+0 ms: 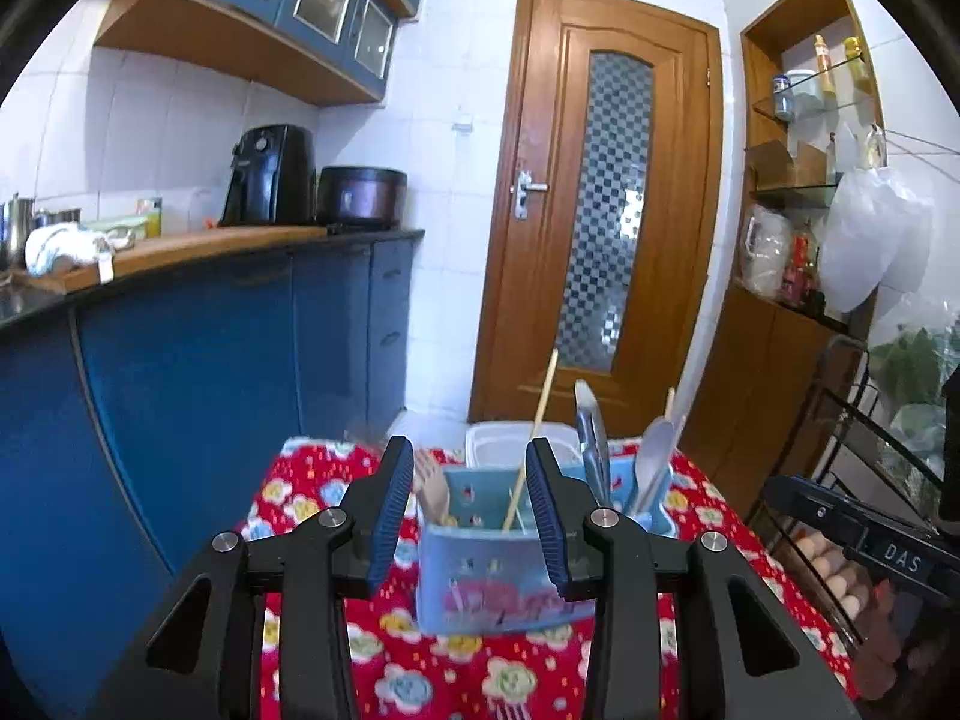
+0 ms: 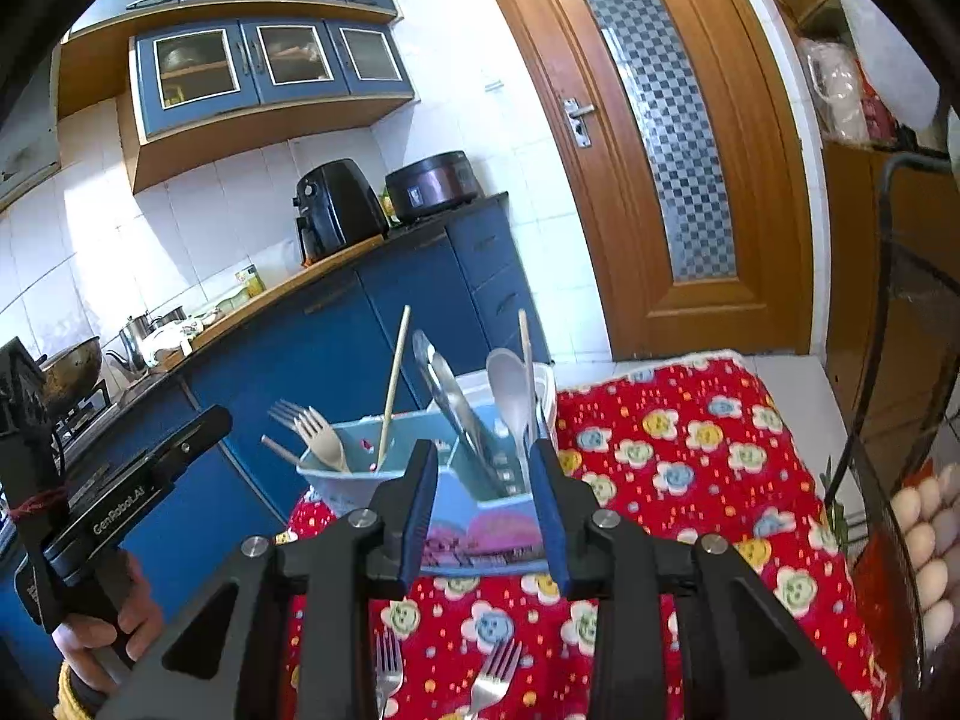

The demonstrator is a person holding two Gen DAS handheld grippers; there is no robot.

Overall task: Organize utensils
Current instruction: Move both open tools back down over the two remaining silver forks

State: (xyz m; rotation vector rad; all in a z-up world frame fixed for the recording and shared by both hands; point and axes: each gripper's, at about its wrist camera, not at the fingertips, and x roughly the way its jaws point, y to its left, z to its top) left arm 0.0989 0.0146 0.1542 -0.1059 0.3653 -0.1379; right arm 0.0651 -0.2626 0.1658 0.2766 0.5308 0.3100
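Observation:
A light blue utensil holder (image 1: 504,570) (image 2: 480,498) stands on the red flowered tablecloth (image 2: 672,468). It holds a beige fork (image 2: 321,438), a chopstick (image 2: 393,384), a metal peeler (image 2: 456,408) and a grey spoon (image 2: 510,396). Two metal forks (image 2: 390,669) (image 2: 495,681) lie on the cloth below my right gripper (image 2: 486,510). My left gripper (image 1: 471,516) is open and empty, just in front of the holder. My right gripper is open and empty, close before the holder's right part.
A white plastic container (image 1: 510,441) stands behind the holder. Blue kitchen cabinets (image 1: 210,360) run along the left. A wooden door (image 1: 600,210) is behind. A wire rack with eggs (image 2: 924,540) stands at the right of the table.

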